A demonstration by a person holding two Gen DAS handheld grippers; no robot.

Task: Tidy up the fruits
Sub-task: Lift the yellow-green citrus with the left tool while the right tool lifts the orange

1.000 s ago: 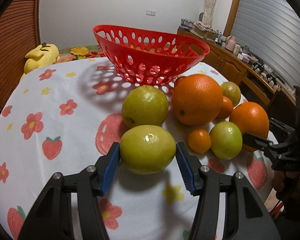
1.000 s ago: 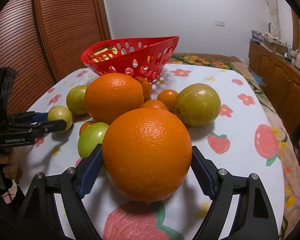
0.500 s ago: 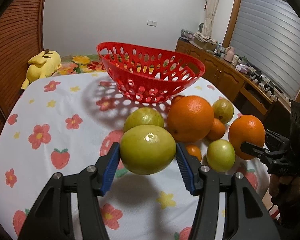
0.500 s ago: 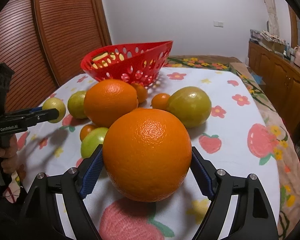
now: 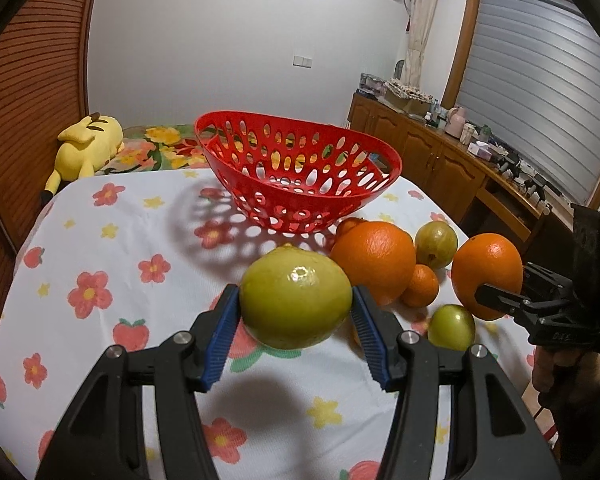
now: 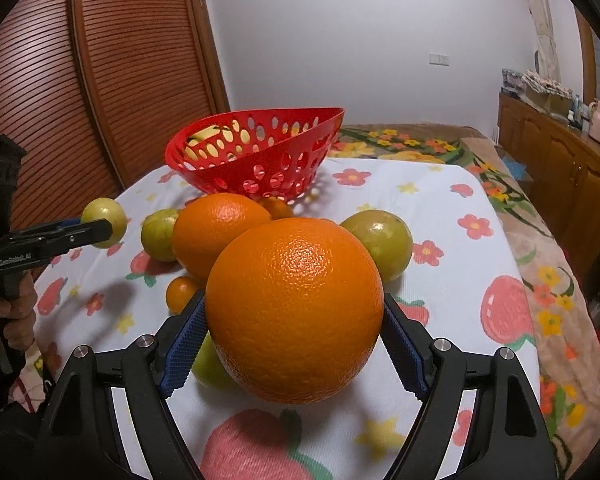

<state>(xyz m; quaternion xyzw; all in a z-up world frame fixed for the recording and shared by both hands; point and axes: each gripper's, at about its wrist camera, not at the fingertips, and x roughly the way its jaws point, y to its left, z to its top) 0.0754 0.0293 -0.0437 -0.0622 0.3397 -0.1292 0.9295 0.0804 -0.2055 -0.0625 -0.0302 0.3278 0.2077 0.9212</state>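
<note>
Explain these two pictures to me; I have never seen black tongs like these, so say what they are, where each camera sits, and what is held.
A person holds a two-finger tool in each hand, with a camera on each looking along its fingers. In the left camera's picture, the left tool clamps a yellow-green fruit above the flowered tablecloth. In the right camera's picture, the right tool clamps a large orange. More oranges and green fruits lie beside a red basket, which looks empty.

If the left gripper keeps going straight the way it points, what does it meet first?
Probably the red perforated plastic basket, ahead of the left gripper and its yellow-green round fruit; only flowered tablecloth shows between, though depth is unclear.
</note>
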